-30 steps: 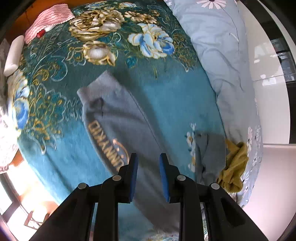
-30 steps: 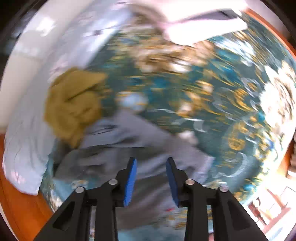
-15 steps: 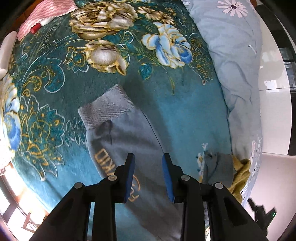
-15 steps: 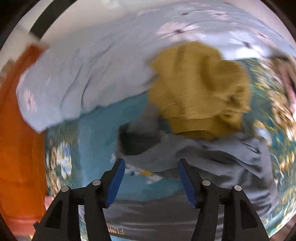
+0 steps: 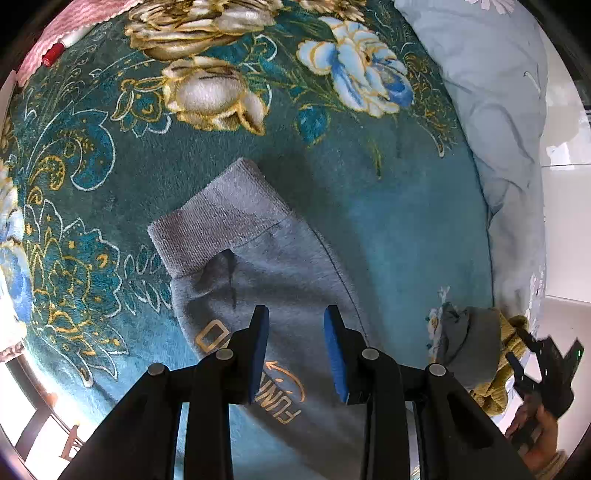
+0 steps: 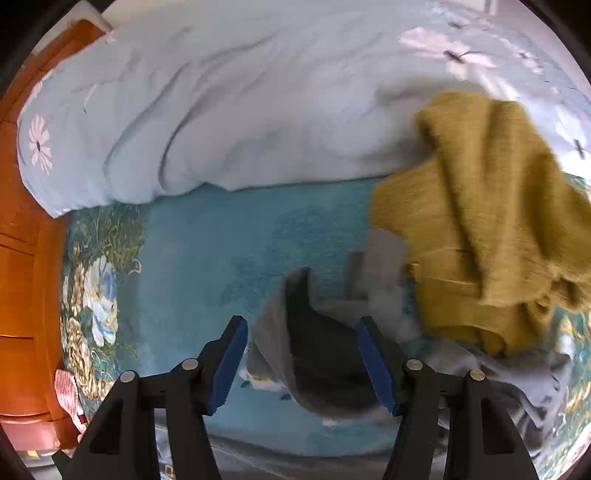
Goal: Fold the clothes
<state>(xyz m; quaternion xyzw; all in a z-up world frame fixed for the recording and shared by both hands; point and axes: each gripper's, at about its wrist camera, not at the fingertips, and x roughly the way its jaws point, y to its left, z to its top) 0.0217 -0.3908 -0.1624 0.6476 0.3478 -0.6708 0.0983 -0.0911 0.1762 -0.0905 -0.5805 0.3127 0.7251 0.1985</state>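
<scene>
Grey fleece trousers (image 5: 280, 266) lie spread on the teal floral blanket (image 5: 110, 155) that covers the bed. One leg runs up the left wrist view and ends in a ribbed cuff (image 5: 214, 218); gold lettering shows on the cloth just below the left gripper (image 5: 295, 354).

Left gripper: the blue pads stand partly apart above the printed area of the leg. No cloth sits between them and they pinch nothing.

Right gripper (image 6: 303, 362): the pads are spread wide and empty. The dark opening of the other cuff (image 6: 317, 332) lies directly beyond the gap between them. Whether the pads touch the cloth cannot be told from this view. The same gripper, with the hand (image 5: 535, 432) that carries it, appears at the lower right edge of the left wrist view.

A mustard knit garment (image 6: 491, 206) lies crumpled beside that cuff, partly over the grey cloth and against the pale blue duvet (image 6: 240, 110). A pink knit item (image 5: 74, 22) rests at the far edge of the blanket.

Progress, as a judgement:
- No fold is made. The trousers are roughly laid out, but the leg near the right gripper is bunched and not flat.
- Nothing is gripped yet.
- Remaining: take hold of the cuff ends, straighten the legs, bring one over the other, then fold along the length.
- The mustard garment is untouched and unfolded.
</scene>
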